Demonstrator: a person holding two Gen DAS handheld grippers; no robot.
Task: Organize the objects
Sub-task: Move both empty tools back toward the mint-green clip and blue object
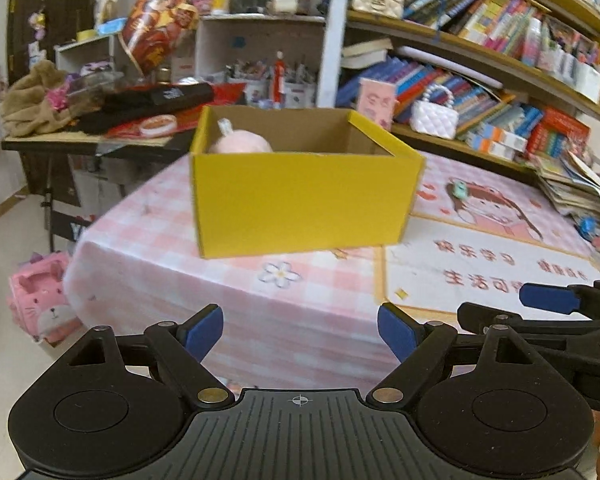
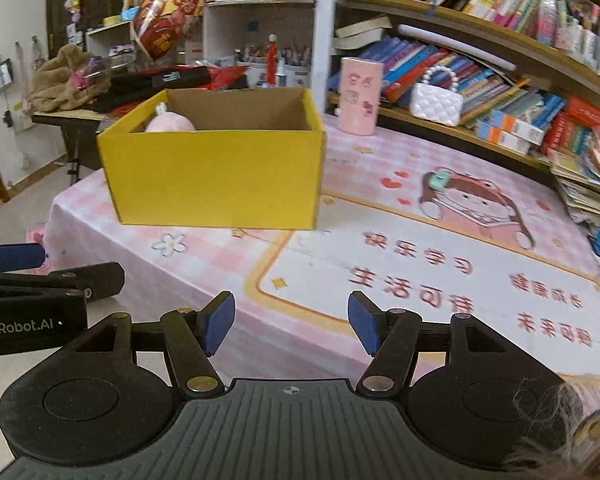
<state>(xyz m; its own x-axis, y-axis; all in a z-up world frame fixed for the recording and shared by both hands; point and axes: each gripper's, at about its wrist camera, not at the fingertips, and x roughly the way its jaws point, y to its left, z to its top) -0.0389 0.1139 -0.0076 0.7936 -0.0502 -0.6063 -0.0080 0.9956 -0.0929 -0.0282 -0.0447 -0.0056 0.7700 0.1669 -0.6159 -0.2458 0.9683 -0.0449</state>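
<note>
A yellow cardboard box (image 1: 300,200) stands open on the pink checked tablecloth (image 1: 320,304); it also shows in the right wrist view (image 2: 216,178). A pink plush toy (image 1: 240,144) lies inside at its left end, and shows in the right wrist view (image 2: 170,123) too. My left gripper (image 1: 300,334) is open and empty, well short of the box near the table's front edge. My right gripper (image 2: 291,326) is open and empty, over the tablecloth to the right of the left one. A small teal object (image 2: 439,181) lies on the cloth's cartoon print.
A pink cylinder container (image 2: 359,96) stands behind the box. A white quilted handbag (image 2: 436,104) and stacked books fill the shelves on the right. A cluttered side table (image 1: 88,136) stands at the back left. A pink plush bag (image 1: 44,304) sits on the floor at left.
</note>
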